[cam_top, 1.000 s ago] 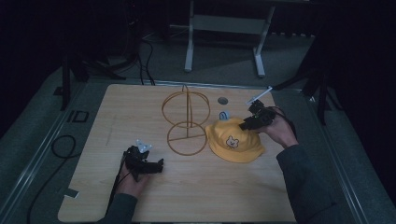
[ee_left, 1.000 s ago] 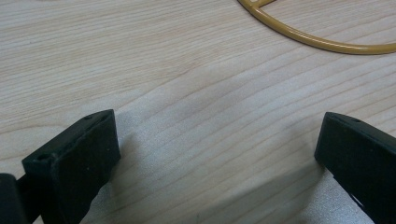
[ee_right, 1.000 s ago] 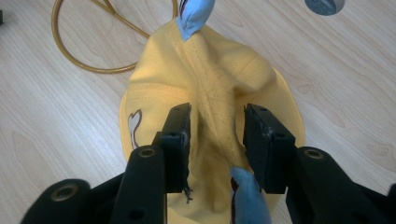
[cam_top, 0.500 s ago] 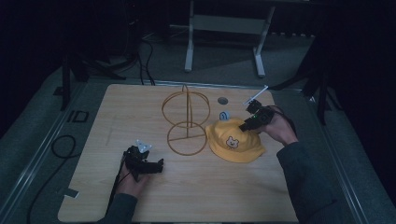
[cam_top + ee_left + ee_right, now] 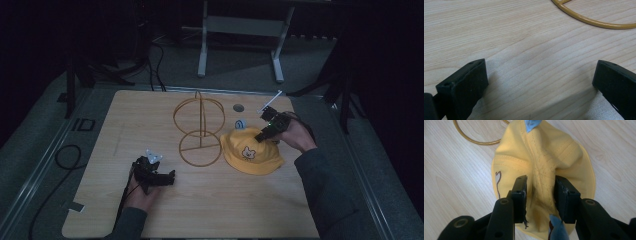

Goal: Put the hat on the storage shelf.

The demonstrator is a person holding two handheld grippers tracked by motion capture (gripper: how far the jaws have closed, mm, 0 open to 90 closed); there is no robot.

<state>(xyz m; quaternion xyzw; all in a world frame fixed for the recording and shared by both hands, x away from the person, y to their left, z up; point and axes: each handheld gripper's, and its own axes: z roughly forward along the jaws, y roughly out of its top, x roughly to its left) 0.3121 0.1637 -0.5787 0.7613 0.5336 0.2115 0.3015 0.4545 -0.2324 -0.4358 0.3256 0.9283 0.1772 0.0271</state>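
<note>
The yellow hat (image 5: 251,153) lies on the tabletop (image 5: 225,210) just right of the wire stand (image 5: 199,127). The right gripper (image 5: 541,192) has its fingers (image 5: 520,192) pinched on a raised fold of the hat's crown. The left gripper (image 5: 150,172) rests low over bare tabletop, its fingers (image 5: 466,85) spread wide with nothing between them.

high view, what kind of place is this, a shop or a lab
Probably a lab or recording workspace, not a shop: a bare wooden table in a dark room, cables on the floor, a metal stand frame behind.
</note>
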